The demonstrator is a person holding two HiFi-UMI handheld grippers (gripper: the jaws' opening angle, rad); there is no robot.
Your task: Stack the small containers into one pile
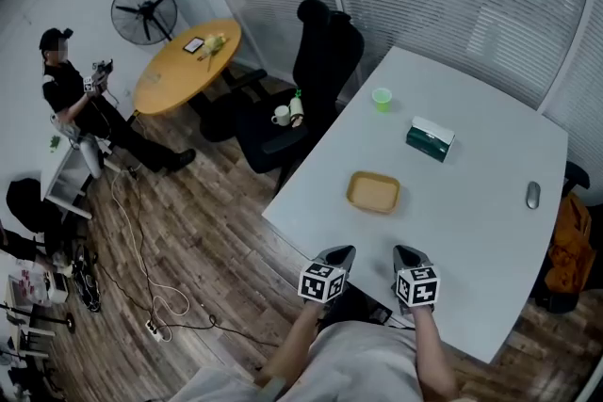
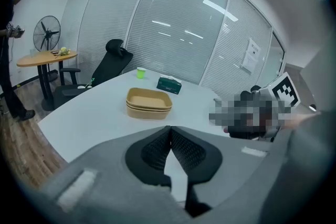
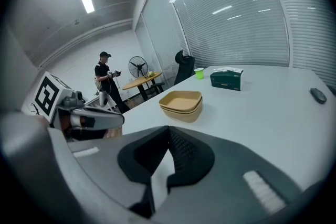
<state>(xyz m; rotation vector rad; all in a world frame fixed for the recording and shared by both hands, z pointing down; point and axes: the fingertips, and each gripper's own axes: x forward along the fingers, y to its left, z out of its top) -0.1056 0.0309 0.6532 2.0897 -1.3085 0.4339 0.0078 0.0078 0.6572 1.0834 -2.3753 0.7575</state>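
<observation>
Open tabletop ahead
Bare surface runs up to the trays; box and cup stand beyond, mouse right.

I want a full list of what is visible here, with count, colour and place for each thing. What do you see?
containers: one nested pile of at least two, tan, near side of the white table
white table: one, white, centre right
cup: one, green, far part of the white table
box: one, dark green, right of the cup and nearer
mouse: one, grey, right part of the white table
office chair: one, black, at the white table's far left side
mug: one, white, on a dark seat by that chair
round table: one, wooden, far left
fan: one, black, behind the round table
person: one, dark clothes, far left
left gripper: grey, shut, empty, near table edge
right gripper: grey, shut, empty, beside it
</observation>
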